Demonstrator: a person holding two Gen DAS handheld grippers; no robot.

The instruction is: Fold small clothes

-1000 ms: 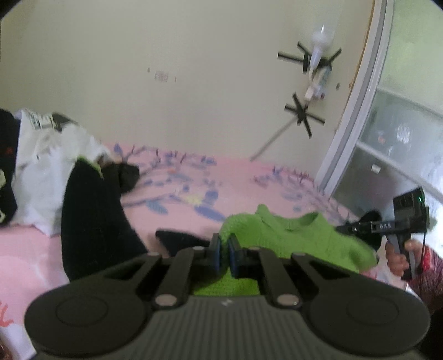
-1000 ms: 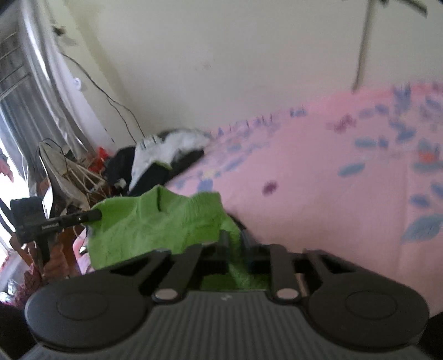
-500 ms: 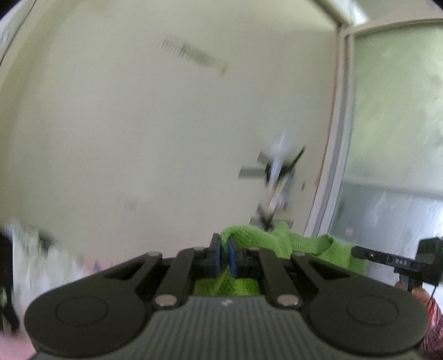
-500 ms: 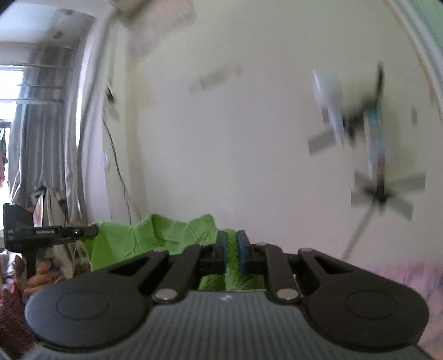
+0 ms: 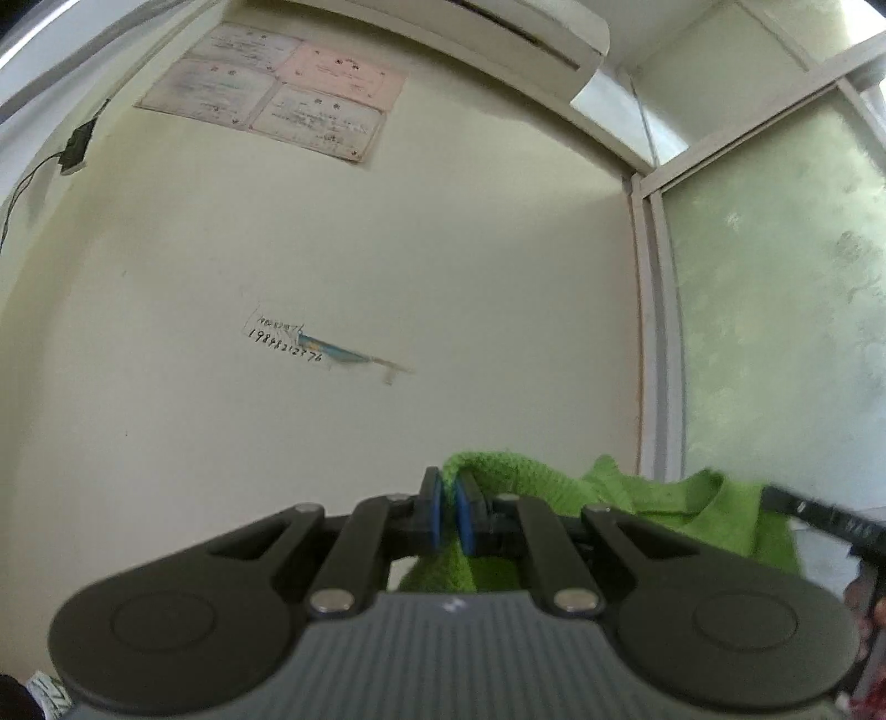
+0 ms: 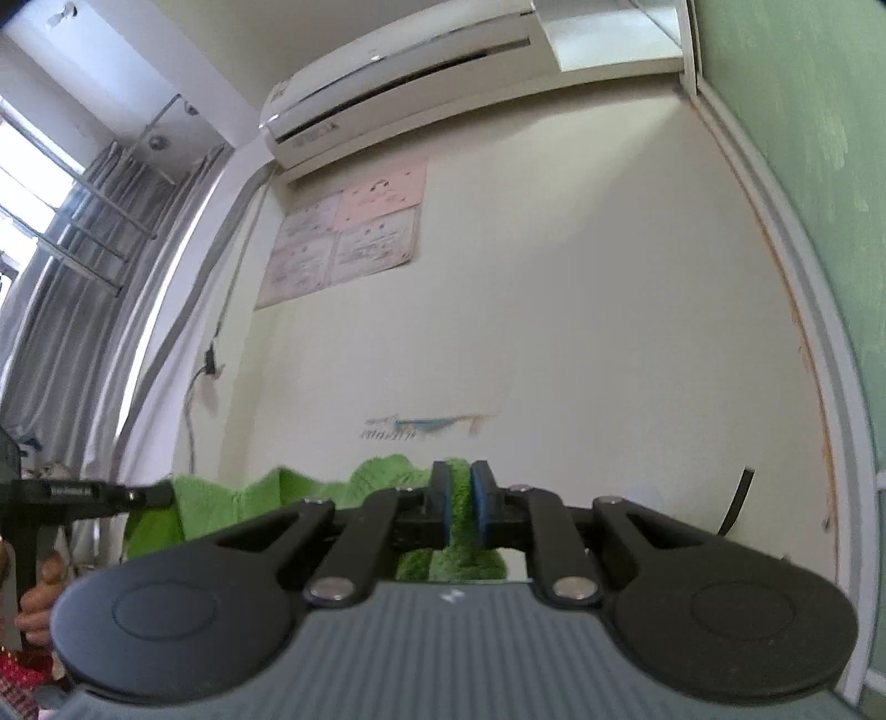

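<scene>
Left wrist view: small dark box with a wire at upper left on the cream wall. Four pale certificates pinned at upper centre-left. Handwritten digits with a blue smear at mid frame. White air conditioner along the top edge. Window frame and frosted green pane filled the right side.

Left gripper at lower centre, blue pads drawn close and clamped on an edge of the green knitted garment. Cloth ran from the pads toward lower right, raised in front of the wall, and met the tip of the right gripper at the right edge.

Right wrist view: left gripper entered from the left edge at mid-height, a hand below it. Grey curtains at left, air conditioner at upper centre, certificates beneath it. Green knitted garment hung between the two tools at lower centre-left. Right gripper at lower centre, pads pinched on a fold of the same cloth. Green pane at upper right
</scene>
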